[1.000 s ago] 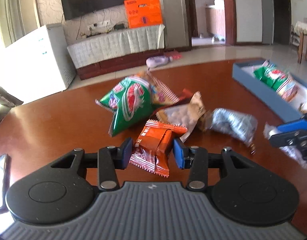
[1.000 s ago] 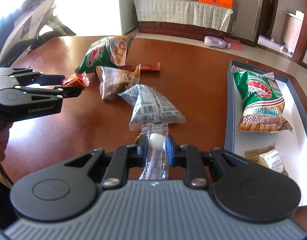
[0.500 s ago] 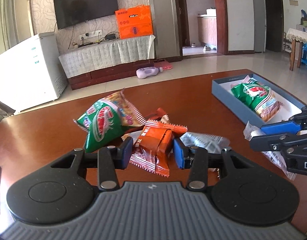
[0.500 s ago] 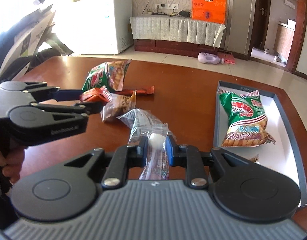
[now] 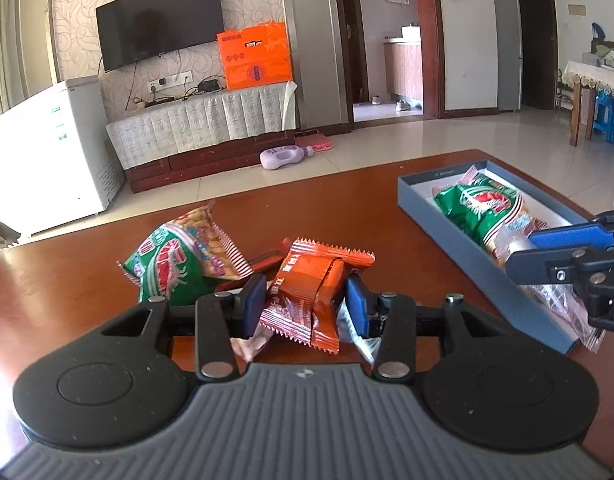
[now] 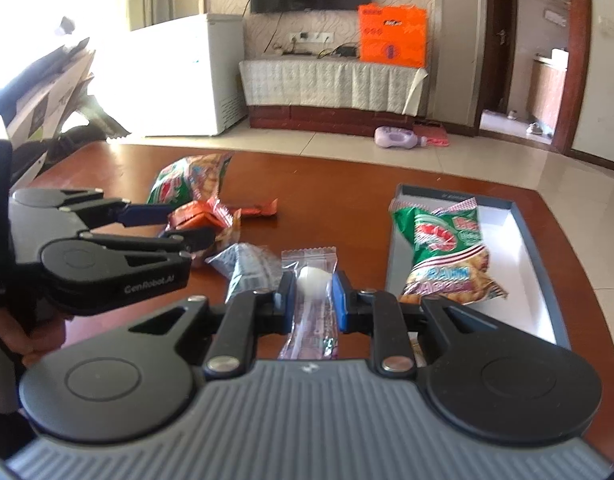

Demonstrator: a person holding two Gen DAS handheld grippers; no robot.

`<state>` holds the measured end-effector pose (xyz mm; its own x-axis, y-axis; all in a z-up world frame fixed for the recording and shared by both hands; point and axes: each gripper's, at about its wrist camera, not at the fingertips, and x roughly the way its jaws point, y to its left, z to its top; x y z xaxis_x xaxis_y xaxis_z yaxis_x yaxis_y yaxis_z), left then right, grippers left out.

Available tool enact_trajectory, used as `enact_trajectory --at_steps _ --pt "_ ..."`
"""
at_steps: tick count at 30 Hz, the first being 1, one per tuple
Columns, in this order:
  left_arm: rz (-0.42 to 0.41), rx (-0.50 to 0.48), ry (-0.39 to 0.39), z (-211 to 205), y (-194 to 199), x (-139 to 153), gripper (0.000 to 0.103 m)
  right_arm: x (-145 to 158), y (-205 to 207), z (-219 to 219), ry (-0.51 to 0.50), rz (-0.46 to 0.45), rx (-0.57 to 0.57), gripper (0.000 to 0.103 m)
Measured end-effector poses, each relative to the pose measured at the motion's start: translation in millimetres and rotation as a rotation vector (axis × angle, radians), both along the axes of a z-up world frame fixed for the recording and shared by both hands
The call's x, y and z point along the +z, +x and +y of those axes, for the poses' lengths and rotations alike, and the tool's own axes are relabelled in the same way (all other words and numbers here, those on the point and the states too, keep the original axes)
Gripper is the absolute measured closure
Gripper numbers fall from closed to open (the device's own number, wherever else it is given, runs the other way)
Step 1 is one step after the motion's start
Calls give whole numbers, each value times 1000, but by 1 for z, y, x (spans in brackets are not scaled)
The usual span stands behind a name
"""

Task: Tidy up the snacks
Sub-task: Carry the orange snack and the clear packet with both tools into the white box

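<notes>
We carried a crinkly orange foil snack packet (image 5: 307, 280) in the left gripper (image 5: 305, 300), fingers pinching its soft middle, and a clear plastic sachet (image 6: 313, 280) (light, slippery) clamped in the right gripper (image 6: 313, 294), above the brown tabletop (image 5: 67, 272).

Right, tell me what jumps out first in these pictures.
Each gripper has a snack pinched in its jaws: the left gripper an orange packet, the right gripper a clear packet. Right of them on the brown table, a blue box holds a green cracker bag.
</notes>
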<state>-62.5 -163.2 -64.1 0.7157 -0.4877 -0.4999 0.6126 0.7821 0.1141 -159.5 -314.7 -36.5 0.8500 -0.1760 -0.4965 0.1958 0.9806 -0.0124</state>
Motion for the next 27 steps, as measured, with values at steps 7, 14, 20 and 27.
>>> enact_trajectory --at_steps 7,14,20,27 --pt "-15 -37 -6 -23 -7 3 54 5 -11 -14 -12 -48 -70 80" --pt "-14 -80 -24 -44 -15 5 54 5 -18 -26 -20 -51 -98 80" --pt "-8 -118 -37 -64 -24 6 54 5 -26 -41 -15 -55 -132 80" --pt "1 -149 -50 -83 -26 7 54 4 -33 -56 -3 -49 -173 80"
